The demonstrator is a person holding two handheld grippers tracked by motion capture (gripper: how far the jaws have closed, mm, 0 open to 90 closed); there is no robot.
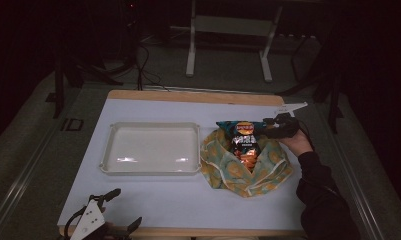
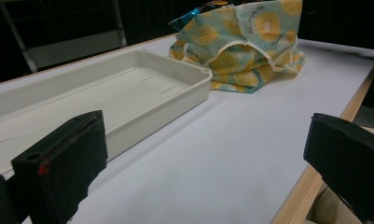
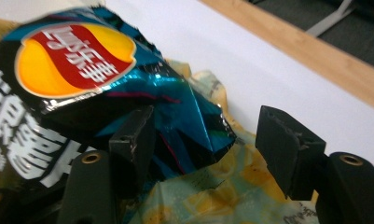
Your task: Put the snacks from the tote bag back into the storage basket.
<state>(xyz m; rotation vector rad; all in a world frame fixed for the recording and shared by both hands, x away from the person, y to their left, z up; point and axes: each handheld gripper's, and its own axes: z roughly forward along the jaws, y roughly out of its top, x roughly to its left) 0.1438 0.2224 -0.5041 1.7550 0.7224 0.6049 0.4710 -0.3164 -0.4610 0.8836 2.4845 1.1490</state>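
I am looking down on the table (image 1: 178, 200), its white top taking up most of the high view. The pale tray (image 1: 153, 148) is sitting left of centre, long side toward me. Just beside its right edge, a yellow-and-teal patterned cloth bag (image 1: 248, 170) is lying slumped and open. In the left gripper view the bag (image 2: 243, 51) is showing just past the tray's near corner (image 2: 194, 81).

A crisp packet (image 1: 244, 137) is resting in the mouth of the bag, its top end with the round logo pointing toward the far edge of the table. In the right gripper view the packet (image 3: 110, 88) is lying on the cloth, its crinkled blue corner reaching in between my jaws.

My right gripper (image 1: 269, 126) is lying level at the packet's top right corner, the hand (image 1: 298, 142) behind it. Its jaws are standing spread; the corner of the packet is between them, against the left-hand jaw in that view and clear of the other, so nothing is being pinched.

My left gripper (image 1: 119, 207) is waiting at the near left corner of the table, jaws spread wide and pointing across the bare top.
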